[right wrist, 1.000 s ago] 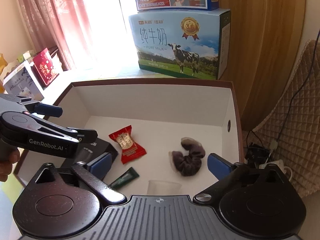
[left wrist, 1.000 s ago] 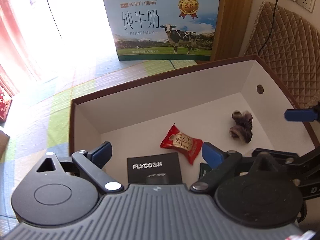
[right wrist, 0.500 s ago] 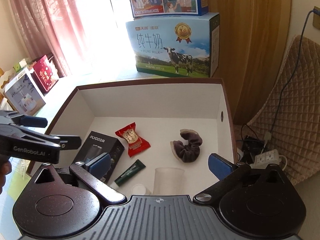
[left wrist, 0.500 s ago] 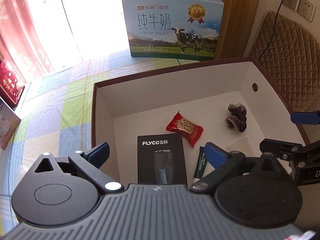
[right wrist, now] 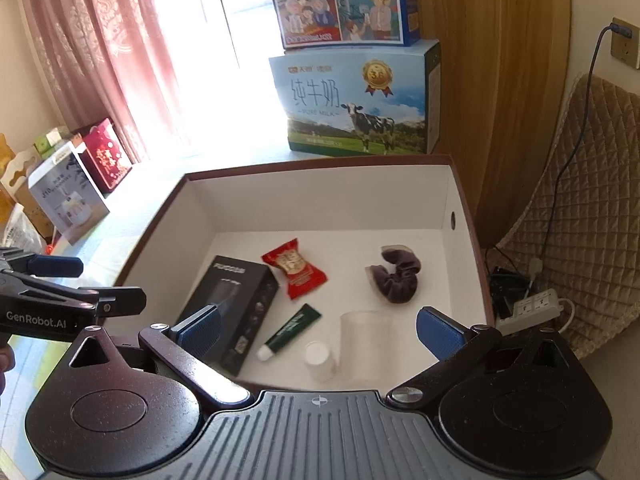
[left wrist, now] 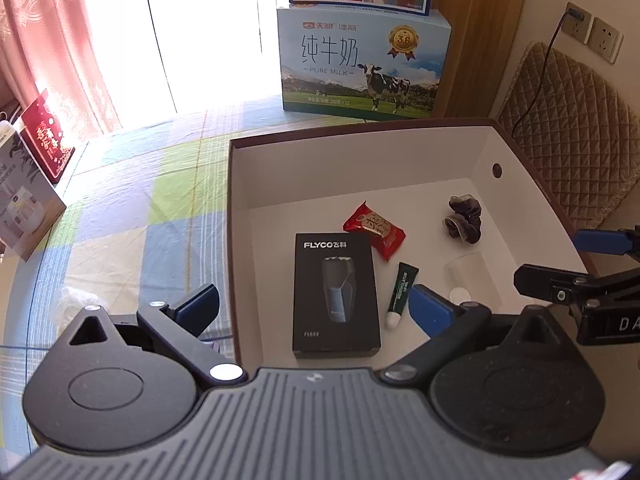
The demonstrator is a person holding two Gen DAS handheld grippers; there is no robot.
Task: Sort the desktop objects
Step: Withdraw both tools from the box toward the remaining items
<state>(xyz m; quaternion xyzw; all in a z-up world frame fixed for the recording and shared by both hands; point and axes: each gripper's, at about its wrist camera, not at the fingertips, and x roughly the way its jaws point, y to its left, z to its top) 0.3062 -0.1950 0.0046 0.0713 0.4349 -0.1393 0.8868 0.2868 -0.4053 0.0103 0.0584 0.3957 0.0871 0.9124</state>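
Note:
A brown-rimmed white box (left wrist: pixel 236 184) (right wrist: pixel 466 216) holds a black FLYCO shaver box (left wrist: pixel 335 292) (right wrist: pixel 236 304), a red candy packet (left wrist: pixel 374 230) (right wrist: pixel 294 268), a dark scrunchie (left wrist: pixel 464 220) (right wrist: pixel 396 280), a green tube (left wrist: pixel 402 292) (right wrist: pixel 290 330) and a clear plastic cup (left wrist: pixel 472 276) (right wrist: pixel 362 338) on its side. My left gripper (left wrist: pixel 314 310) hangs open above the box's near left corner, holding nothing. My right gripper (right wrist: pixel 318 330) is open and empty above the near edge, over the cup. Each gripper shows at the edge of the other's view.
Stacked milk cartons (left wrist: pixel 364 68) (right wrist: pixel 354 108) stand behind the box. A checked tablecloth (left wrist: pixel 140 208) covers the table; crumpled white plastic (left wrist: pixel 74 300) lies on it at the left. Gift boxes (left wrist: pixel 44 140) (right wrist: pixel 80 184) stand far left. A quilted chair (left wrist: pixel 568 128) and a power strip (right wrist: pixel 532 308) are at the right.
Both grippers have pulled back and up from the box, so more of its inside shows. The shaver box, tube and cup are now in full view. Nothing in the box moved.

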